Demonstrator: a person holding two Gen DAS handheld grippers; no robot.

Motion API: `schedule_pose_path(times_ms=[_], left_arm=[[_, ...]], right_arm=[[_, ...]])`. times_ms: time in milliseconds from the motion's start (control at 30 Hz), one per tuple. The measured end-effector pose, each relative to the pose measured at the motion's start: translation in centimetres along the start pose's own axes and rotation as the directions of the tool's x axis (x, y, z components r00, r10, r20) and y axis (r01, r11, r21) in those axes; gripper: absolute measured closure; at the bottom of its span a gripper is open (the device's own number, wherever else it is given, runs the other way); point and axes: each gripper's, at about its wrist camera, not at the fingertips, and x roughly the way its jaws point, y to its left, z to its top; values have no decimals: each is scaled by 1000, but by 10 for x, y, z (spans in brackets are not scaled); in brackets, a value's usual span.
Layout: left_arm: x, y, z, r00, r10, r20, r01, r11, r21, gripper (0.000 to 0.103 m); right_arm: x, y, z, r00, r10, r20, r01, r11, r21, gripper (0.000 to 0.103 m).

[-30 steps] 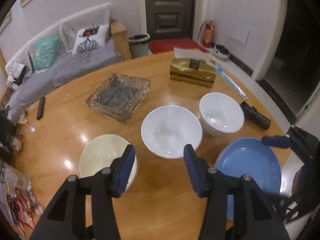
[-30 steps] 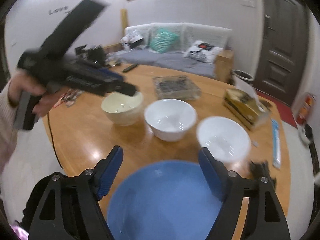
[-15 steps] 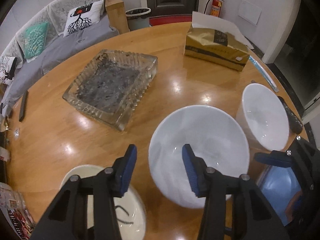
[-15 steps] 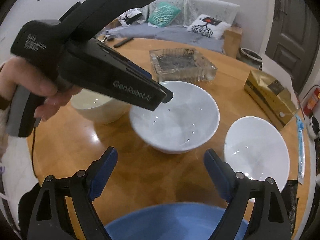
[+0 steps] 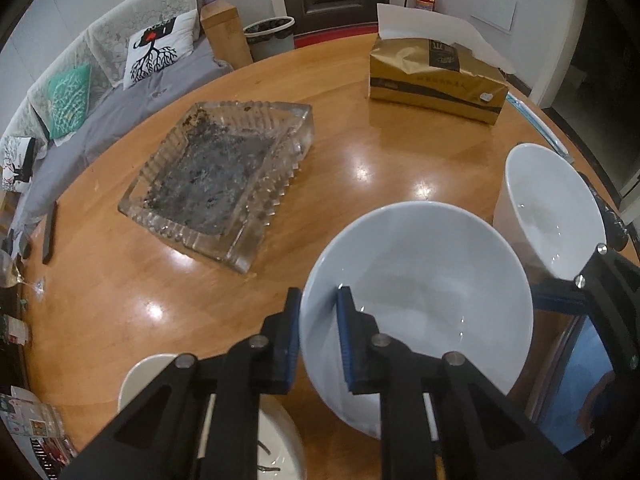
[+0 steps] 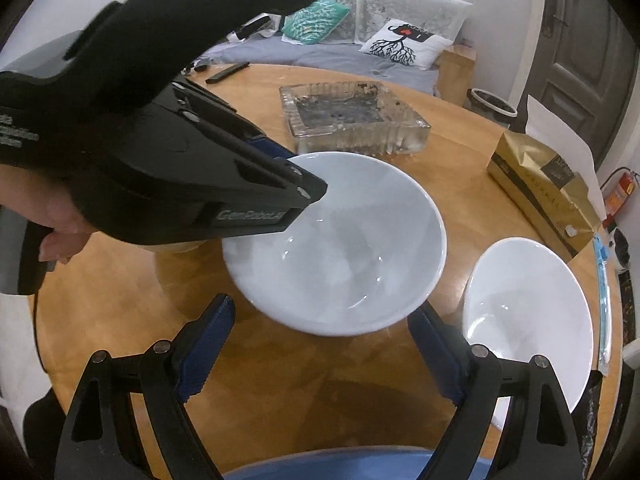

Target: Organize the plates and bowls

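My left gripper is shut on the near-left rim of the large white bowl, one finger inside and one outside. The bowl looks slightly raised in the right wrist view. A smaller white bowl stands to its right and shows in the right wrist view. A cream bowl lies under my left gripper. My right gripper is open and empty, above a blue plate and just before the large bowl.
A glass ashtray sits at the table's middle-left. A gold tissue pack stands at the back right. A black remote lies near the left edge. The round wooden table has a sofa behind it.
My left gripper moved forward and closed on the large white bowl's rim. My right gripper moved forward over the blue plate toward the bowl and stayed open.
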Motion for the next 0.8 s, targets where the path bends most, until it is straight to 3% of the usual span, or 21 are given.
schedule_pose_path(times_ms=[400, 800], left_arm=[[-16, -13, -29, 998, -49, -32, 52, 996, 72, 89], [-7, -15, -21, 999, -33, -37, 35, 998, 58, 88]], right_arm=[[-6, 7, -10, 999, 16, -46, -17, 999, -41, 19], [9, 11, -5, 996, -5, -83, 1, 998, -55, 13]])
